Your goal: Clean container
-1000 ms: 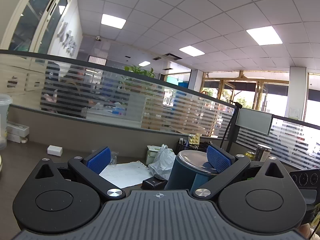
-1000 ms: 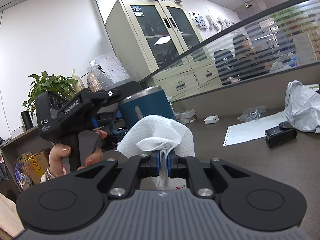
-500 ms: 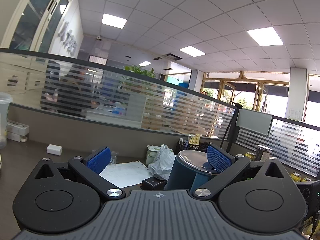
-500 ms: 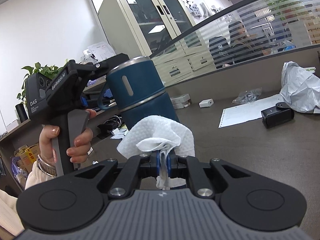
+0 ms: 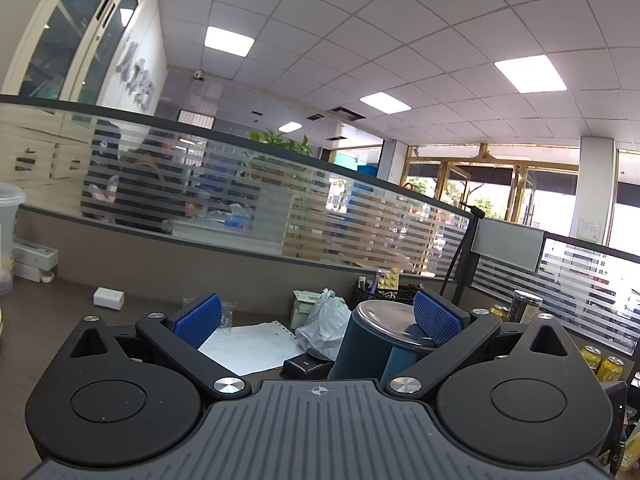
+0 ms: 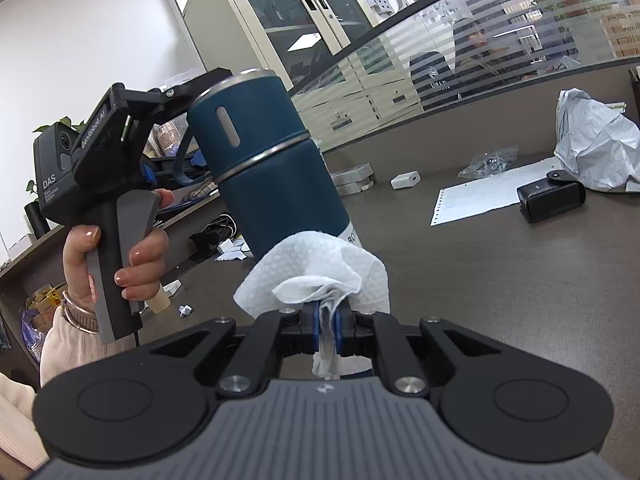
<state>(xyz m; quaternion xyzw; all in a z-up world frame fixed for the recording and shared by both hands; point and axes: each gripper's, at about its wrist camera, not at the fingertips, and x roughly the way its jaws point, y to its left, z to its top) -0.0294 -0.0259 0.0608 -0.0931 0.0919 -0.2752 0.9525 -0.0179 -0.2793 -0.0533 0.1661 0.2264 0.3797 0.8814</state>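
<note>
My right gripper (image 6: pixel 329 322) is pinched nearly shut on a crumpled white tissue (image 6: pixel 316 270), whose folds bulge above the blue pads while a tail hangs below them. Just beyond the tissue stands the flask (image 6: pixel 260 160), dark blue with a steel band around its middle and a steel rim at the top, tilted with its top toward the left of the right view; the tissue hides its foot, so I cannot tell whether the two touch. My left gripper (image 5: pixel 316 320) has its jaws wide: in its own view the right pad (image 5: pixel 436 318) lies against the flask's steel top (image 5: pixel 384 316), the left pad (image 5: pixel 198 320) stands well clear. A hand (image 6: pixel 116 252) grips its handle. On the desk (image 6: pixel 500 280) behind lie a paper sheet (image 6: pixel 480 196), a black case (image 6: pixel 550 196) and a white bag (image 6: pixel 596 140).
</note>
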